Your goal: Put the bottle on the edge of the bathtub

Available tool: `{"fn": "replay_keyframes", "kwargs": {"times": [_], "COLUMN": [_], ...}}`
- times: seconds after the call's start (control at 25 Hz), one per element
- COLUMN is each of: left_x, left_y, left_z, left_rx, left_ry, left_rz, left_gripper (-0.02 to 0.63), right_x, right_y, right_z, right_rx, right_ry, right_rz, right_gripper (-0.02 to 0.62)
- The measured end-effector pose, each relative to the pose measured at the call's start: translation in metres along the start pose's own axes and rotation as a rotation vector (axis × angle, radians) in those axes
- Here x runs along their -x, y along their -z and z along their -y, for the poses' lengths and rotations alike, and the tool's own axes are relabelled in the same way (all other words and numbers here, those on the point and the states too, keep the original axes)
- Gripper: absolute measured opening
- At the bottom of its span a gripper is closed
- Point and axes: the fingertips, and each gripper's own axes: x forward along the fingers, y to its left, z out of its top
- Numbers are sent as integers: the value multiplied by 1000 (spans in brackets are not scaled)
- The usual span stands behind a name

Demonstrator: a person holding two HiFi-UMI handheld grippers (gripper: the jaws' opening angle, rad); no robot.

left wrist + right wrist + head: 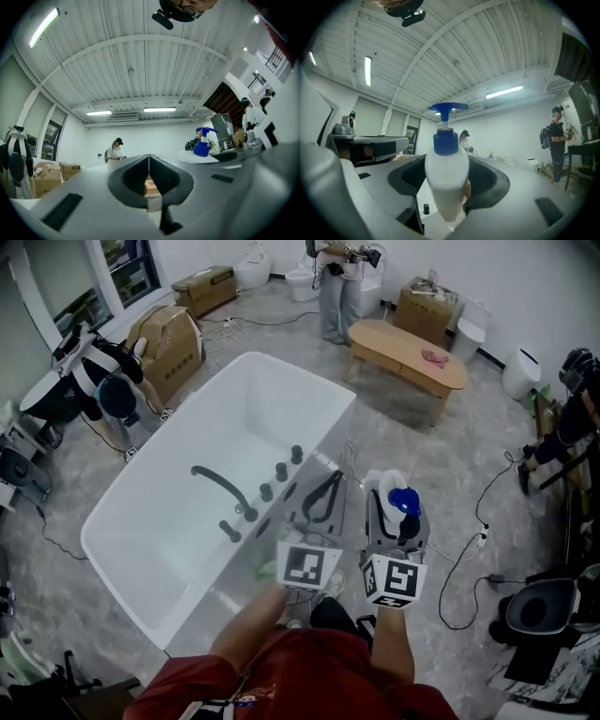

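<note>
A white bottle with a blue pump head (403, 501) sits between the jaws of my right gripper (395, 504), which is shut on it. In the right gripper view the bottle (446, 180) stands upright, filling the gap of that gripper (447, 192), pump on top. My left gripper (330, 486) is beside it on the left, over the near right rim of the white bathtub (281, 367). In the left gripper view its jaws (149, 164) meet with nothing between them, and the bottle (202, 145) shows off to the right.
Black faucet (223, 488) and several black knobs (281, 471) stand on the tub's near rim. A wooden bench (408, 357), cardboard boxes (169, 338), a standing person (337, 287), another person (103, 381) at the left and floor cables (469, 549) surround the tub.
</note>
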Motion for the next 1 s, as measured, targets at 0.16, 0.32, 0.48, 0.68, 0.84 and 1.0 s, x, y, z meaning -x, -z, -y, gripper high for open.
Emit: {"fn": "replay_keyframes", "kwargs": {"times": [0.16,0.32,0.48,0.68,0.84,1.0], "left_x": [-46,-94,-136,-180,-204,-217], "left_y": [5,13,18,25,28,37], "left_z": [-3,0,11,29,34,28], "left_rx": [-9,-17,-10,-54,-26,-29], "left_ry": [-15,-22,-21,0,-6,-14], "left_rz": [4,-4,-1,-7,-7,-13], "left_gripper": [17,17,17,17,17,17], "right_x": [-40,-75,-102,-127,-145,-161], "right_y": [3,6,11,18,24,31], "right_z": [25,57,95,139,157,158], "right_rx": [1,-6,-16,-35,-53,-53], "right_ry": [-27,-44,-36,-23,-20,-32], "right_rz": [-4,-7,-7,-10,-16,-22], "right_gripper": [273,272,272,272,272,272]}}
